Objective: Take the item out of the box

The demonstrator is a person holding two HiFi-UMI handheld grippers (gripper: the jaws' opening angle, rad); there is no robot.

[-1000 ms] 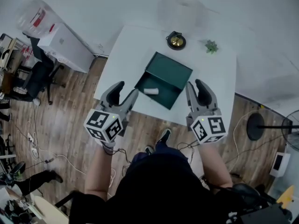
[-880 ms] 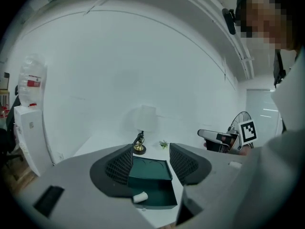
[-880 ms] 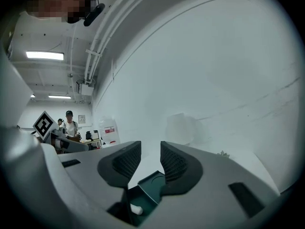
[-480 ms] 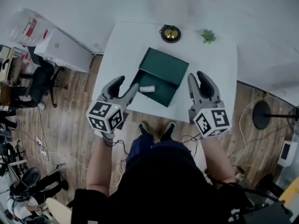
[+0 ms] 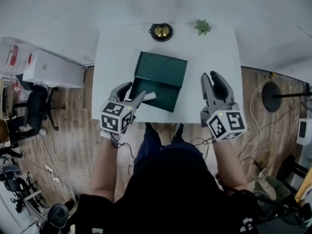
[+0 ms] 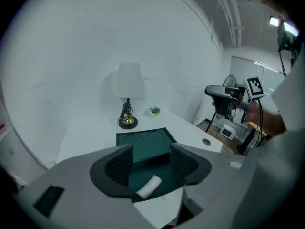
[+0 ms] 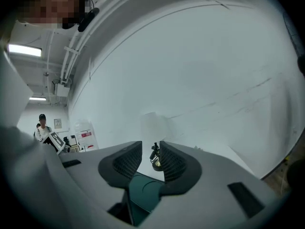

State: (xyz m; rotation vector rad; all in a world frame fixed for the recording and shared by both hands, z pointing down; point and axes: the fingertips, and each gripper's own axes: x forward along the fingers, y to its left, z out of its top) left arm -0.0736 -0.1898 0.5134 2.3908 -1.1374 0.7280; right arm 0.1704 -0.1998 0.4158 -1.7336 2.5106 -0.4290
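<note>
Left gripper (image 5: 132, 92) has dropped from a second ago, when it was short of the white table (image 5: 214, 48), and now sits at the near-left edge of the open dark green rectangular box (image 5: 165, 72). Its jaws are spread and grip nothing. The small white cylindrical roll (image 5: 149, 96) lies inside the box, just ahead of them. Right gripper (image 5: 210, 79) is right of the box. Its jaws have just been closing, a gap is left, and nothing is between them.

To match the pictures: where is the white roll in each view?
Head view: roll centre, in the box.
Left gripper view: low centre, under the jaws' gap.
Right gripper view: not in it.
Shared landmark: lamp, in all three.
</note>
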